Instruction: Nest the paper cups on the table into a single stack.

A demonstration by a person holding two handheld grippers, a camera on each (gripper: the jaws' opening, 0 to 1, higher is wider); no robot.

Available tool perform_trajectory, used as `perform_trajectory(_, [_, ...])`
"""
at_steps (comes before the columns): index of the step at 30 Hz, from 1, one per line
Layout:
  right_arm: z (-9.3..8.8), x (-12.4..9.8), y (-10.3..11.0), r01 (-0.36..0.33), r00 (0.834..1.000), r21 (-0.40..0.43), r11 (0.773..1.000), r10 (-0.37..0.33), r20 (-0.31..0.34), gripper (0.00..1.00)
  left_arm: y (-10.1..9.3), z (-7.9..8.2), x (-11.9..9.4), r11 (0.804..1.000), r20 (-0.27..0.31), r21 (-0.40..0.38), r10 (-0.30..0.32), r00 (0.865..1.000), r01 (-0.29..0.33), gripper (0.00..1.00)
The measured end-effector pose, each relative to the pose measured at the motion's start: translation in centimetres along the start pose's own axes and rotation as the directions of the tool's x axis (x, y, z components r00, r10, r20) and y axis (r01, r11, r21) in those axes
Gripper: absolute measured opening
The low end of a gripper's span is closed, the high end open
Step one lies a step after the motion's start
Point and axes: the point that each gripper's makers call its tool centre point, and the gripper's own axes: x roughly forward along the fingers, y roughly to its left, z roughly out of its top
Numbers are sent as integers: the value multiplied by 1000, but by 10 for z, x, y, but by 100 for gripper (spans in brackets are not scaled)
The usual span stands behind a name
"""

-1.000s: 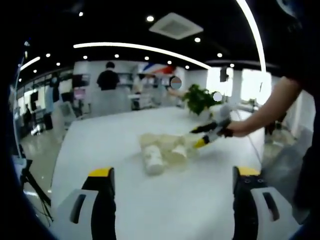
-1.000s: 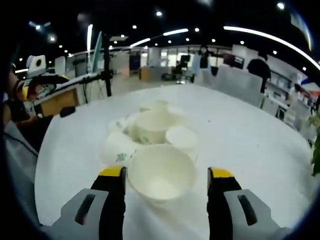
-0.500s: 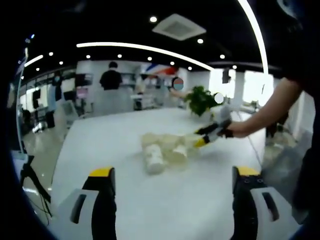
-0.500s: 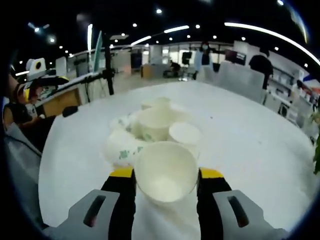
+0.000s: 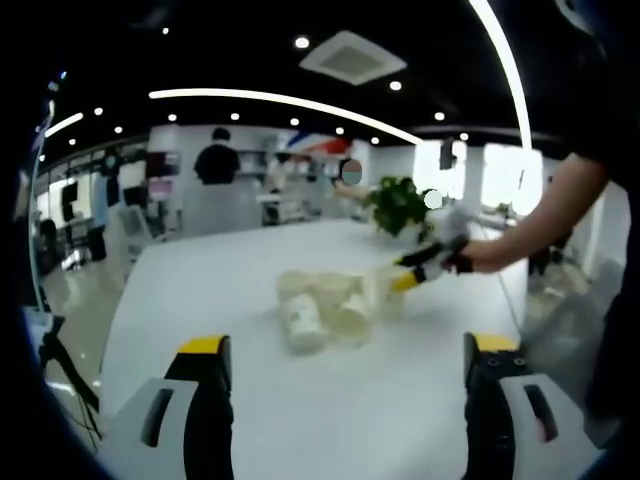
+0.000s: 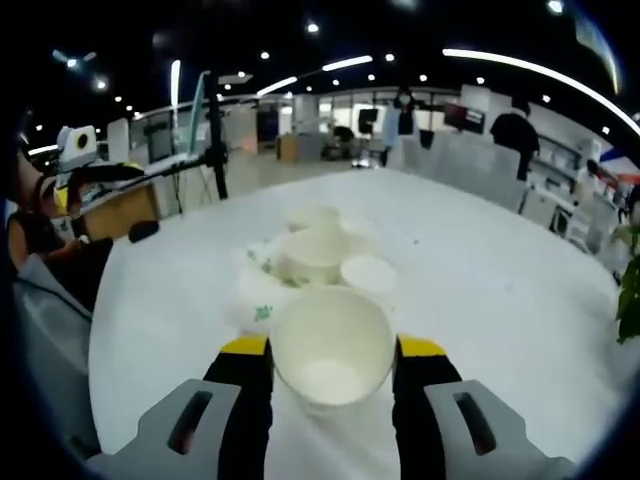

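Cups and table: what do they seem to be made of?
The cup between the right tool's jaws looks like matte, cream-white paper: thin rim, dull inside, no shine. The other cups look alike; one lying on its side bears a small green print. The table is white and smooth with a faint sheen, perhaps laminate or a coated board; the views leave it open.

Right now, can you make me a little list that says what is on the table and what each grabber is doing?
table: white table, round-edged
cups: a pile of paper cups near the middle, some lying on their sides, not yet one stack
right gripper: shut on a paper cup, open mouth facing the camera
left gripper: open, holding nothing, back from the pile
plant: green plant at the far edge of the table
people: a person in dark clothes stands far behind
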Motion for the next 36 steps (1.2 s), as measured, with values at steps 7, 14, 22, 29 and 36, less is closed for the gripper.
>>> perform_trajectory(7, [12,-20,24,-22,999,-35,999,23,23,42,-4,-2,1,1000,6,2,-17,1000,17,95])
perform_trajectory(14, [32,-41,50,-42,996,-49,998,45,75,42,-6,-5,-3,999,-5,19,-38,999,38,95])
perform_trajectory(22, [59,-61,90,-77,987,-71,995,86,136,41,-12,-15,-4,997,-28,37,-68,997,69,95])
perform_trajectory(29, [58,-65,135,-132,980,-92,987,144,141,40,-18,-16,-4,996,-25,31,-81,996,82,95])
perform_trajectory(36, [37,-58,172,-195,973,-106,975,206,104,40,-21,-19,-3,995,-29,36,-90,996,91,95])
